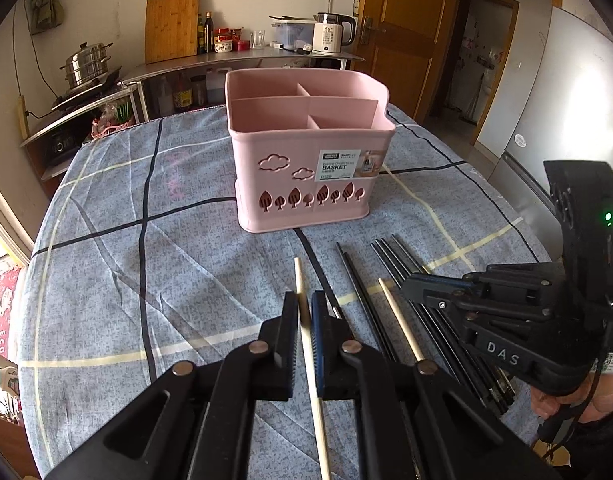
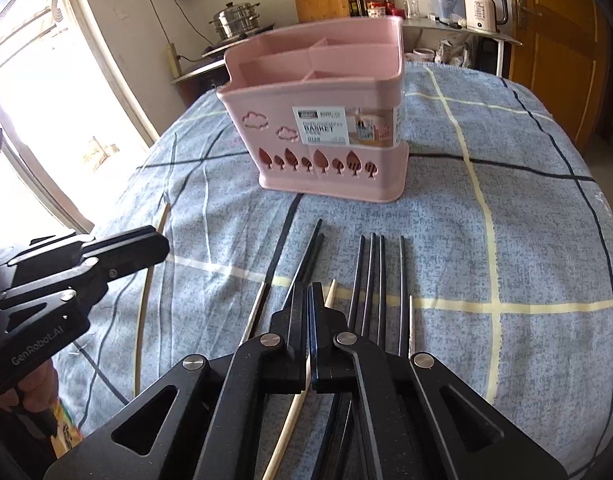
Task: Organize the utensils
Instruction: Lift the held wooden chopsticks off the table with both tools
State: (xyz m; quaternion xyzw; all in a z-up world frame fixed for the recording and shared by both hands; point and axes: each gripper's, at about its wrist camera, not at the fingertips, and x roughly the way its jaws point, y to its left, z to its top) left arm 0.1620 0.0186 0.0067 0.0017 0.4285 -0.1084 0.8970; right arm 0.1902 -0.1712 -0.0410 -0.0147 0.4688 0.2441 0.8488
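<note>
Left gripper (image 1: 304, 300) has its jaws closed on a pale wooden chopstick (image 1: 300, 280); the stick runs between the pads toward 12 o'clock, its tip well short of the pink basket (image 1: 306, 176). In the right wrist view this stick appears at 9 o'clock, seemingly raised off the cloth, though I cannot be sure.

Right gripper (image 2: 309, 300) has its jaws nearly together over a second pale chopstick (image 2: 330, 290), which passes under or between the fingers. Whether it is actually pinched I cannot tell.

The black chopsticks (image 2: 372, 272) lie fanned on the checked tablecloth (image 1: 146, 280), pointing toward 12 o'clock, just right of the right gripper's fingers. The basket stands upright at 12 o'clock in both views, its divided compartments open on top and apparently empty.

Judgement: the step in hand is carrying the left-hand stick to the basket.
- Grip sits partway along the stick, so it may pivot; keep the clamp firm.
- Tilt the stick toward vertical before reaching the rim.
- Pick one compartment and enter clear of the dividers.
- Release only once the lower end is well inside, or it may tip out.
- Keep the right gripper low and clear of the left one's path.
</note>
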